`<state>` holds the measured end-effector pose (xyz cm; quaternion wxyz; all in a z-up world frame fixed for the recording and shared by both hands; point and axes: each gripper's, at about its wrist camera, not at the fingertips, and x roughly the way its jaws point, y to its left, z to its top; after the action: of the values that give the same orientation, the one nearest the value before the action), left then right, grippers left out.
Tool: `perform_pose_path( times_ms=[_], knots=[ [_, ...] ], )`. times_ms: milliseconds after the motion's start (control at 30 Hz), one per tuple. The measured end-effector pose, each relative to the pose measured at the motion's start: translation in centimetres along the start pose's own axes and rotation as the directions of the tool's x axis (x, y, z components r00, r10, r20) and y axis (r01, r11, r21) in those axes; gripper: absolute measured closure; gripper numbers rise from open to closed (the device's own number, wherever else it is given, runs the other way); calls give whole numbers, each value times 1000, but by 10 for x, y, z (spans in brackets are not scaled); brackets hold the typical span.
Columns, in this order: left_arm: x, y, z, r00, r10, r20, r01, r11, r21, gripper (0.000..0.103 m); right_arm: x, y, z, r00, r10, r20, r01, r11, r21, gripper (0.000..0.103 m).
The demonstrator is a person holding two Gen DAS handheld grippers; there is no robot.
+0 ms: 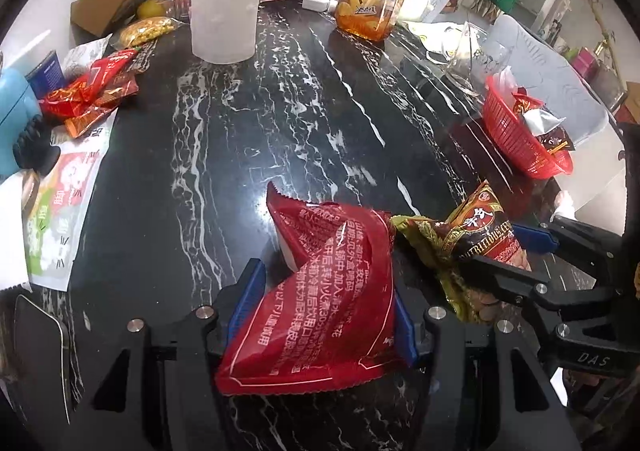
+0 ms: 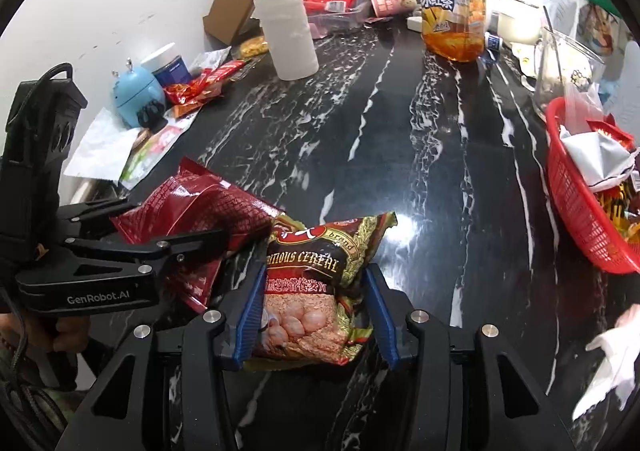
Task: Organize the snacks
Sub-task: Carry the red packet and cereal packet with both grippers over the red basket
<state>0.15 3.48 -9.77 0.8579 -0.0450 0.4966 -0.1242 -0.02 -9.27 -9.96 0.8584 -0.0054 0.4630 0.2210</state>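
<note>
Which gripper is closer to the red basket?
Right. The right gripper, holding the cereal bag, sits nearer the red basket; the left gripper, holding the red packet, is beyond it.

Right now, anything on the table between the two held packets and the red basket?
Nothing visible. From the red packet and cereal packet to the red basket, only bare black tabletop shows. The basket already holds packets, with some room left.
</note>
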Motion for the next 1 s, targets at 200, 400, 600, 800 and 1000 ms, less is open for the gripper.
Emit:
perform_pose_path(
  times_ms=[200,400,600,800,1000],
  knots=[
    [6,-11,1,998,62,-3,-61,996,67,37,8,3,0,999,-35,-23,34,999,-26,44],
    [9,-16,1,996,87,16,-88,991,104,36,13,-1,-4,1000,-6,-30,6,1000,-9,44],
    [7,-19,0,998,59,31,-62,992,108,52,9,3,-6,1000,-4,4,4,999,-36,55],
    [3,-16,0,1000,-14,16,13,998,67,59,4,1,-6,999,28,23,-28,1000,-6,62],
    [-6,-17,2,998,-39,41,36,997,61,59,-3,4,-4,998,43,50,-44,999,4,63]
  ],
)
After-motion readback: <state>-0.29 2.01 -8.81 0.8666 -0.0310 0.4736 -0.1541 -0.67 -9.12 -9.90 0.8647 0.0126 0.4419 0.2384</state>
